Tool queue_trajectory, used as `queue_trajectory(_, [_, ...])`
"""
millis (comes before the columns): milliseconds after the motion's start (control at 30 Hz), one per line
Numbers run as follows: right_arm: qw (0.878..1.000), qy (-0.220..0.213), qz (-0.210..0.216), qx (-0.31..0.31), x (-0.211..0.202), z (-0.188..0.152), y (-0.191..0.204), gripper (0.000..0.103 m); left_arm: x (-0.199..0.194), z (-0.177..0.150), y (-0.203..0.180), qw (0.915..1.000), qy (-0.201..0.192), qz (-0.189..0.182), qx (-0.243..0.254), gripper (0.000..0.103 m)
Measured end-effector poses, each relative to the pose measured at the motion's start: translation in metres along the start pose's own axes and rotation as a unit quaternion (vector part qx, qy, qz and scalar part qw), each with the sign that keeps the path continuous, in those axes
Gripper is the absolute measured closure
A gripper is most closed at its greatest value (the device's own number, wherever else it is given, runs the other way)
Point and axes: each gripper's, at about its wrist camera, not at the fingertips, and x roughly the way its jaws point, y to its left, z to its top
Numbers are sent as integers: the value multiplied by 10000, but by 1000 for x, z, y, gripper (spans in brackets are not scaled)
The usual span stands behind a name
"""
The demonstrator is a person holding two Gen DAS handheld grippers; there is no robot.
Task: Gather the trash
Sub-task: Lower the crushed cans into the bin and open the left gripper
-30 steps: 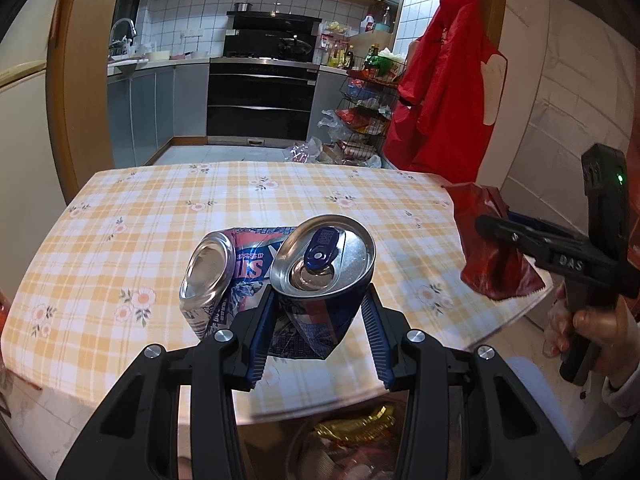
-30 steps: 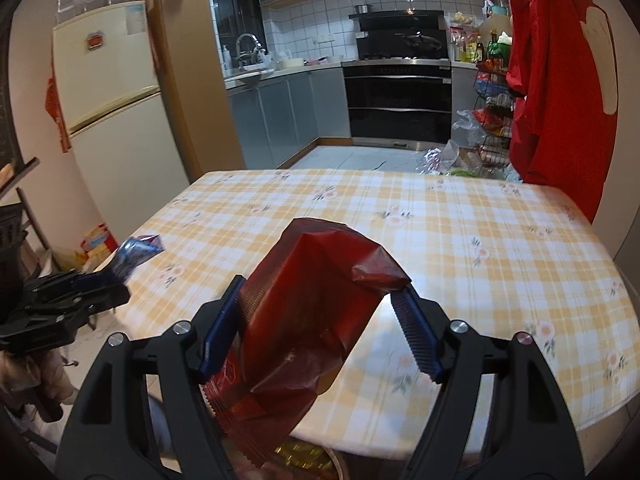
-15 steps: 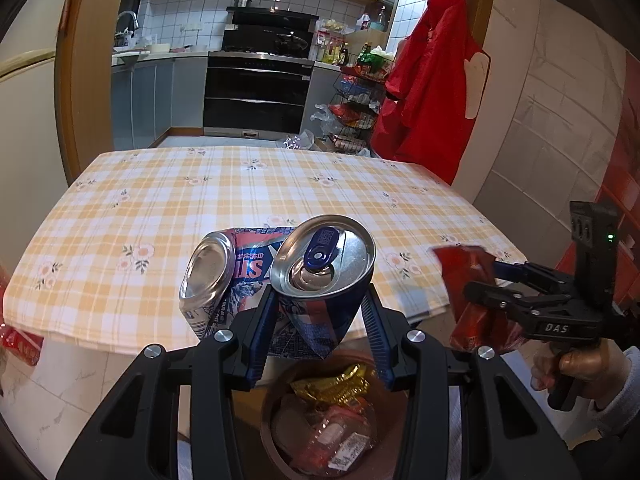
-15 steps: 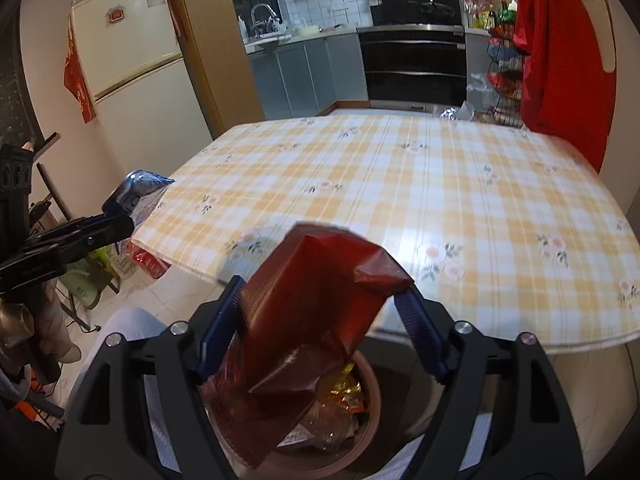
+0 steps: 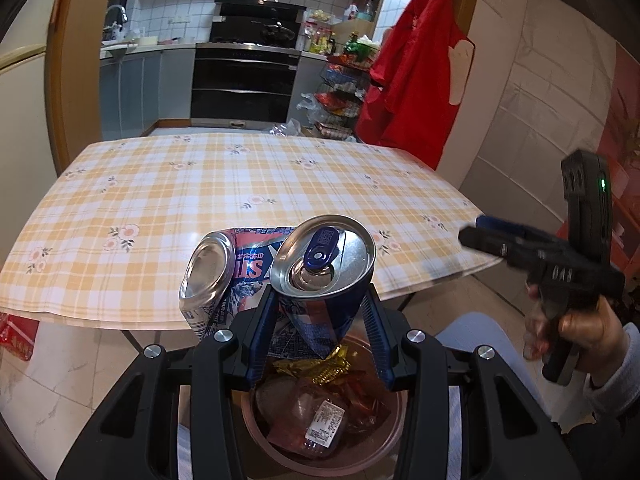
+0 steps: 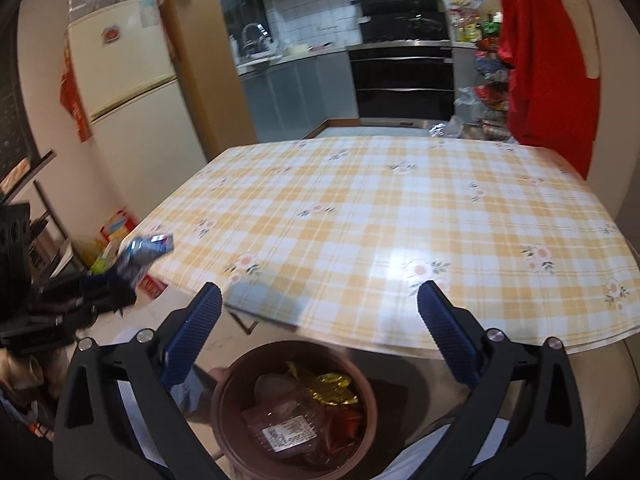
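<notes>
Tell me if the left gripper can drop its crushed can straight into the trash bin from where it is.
Probably yes. The left gripper holds the crushed can above the brown bin, whose open mouth shows between its fingers with nothing between. The right gripper, jaws opening and empty, is off to the side.

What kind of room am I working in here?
Most likely a home kitchen and dining area: a built-in oven with a pan on the stove behind, a fridge to the side, and a table under a checked floral cloth.
</notes>
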Motion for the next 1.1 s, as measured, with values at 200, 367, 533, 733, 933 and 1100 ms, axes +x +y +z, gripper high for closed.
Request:
queue_trajectory(200, [9997, -104, -175, 164, -5, 5, -19, 6, 14, -5, -10, 9995, 200, -206, 140, 61])
queue_trajectory(367, [9993, -63, -258, 249, -3, 3, -28, 6, 26, -4, -20, 9979, 336, -494, 256, 60])
queue_trajectory(533, [9993, 8, -309, 201, 0, -2, -27, 6, 41, -13, -25, 9966, 547, -506, 350, 32])
queue_trajectory(733, [9991, 98, -402, 137, 4, -7, -24, 6, 38, -15, -10, 9989, 441, -92, 163, 23])
queue_trajectory(933, [9981, 96, -603, -10, 4, -4, -19, 6, 25, -5, 7, 9991, 162, 384, -51, 11])
queue_trajectory(1100, [9976, 43, -677, -151, -3, 13, -10, 6, 11, 16, 10, 9973, -103, 719, 41, 8])
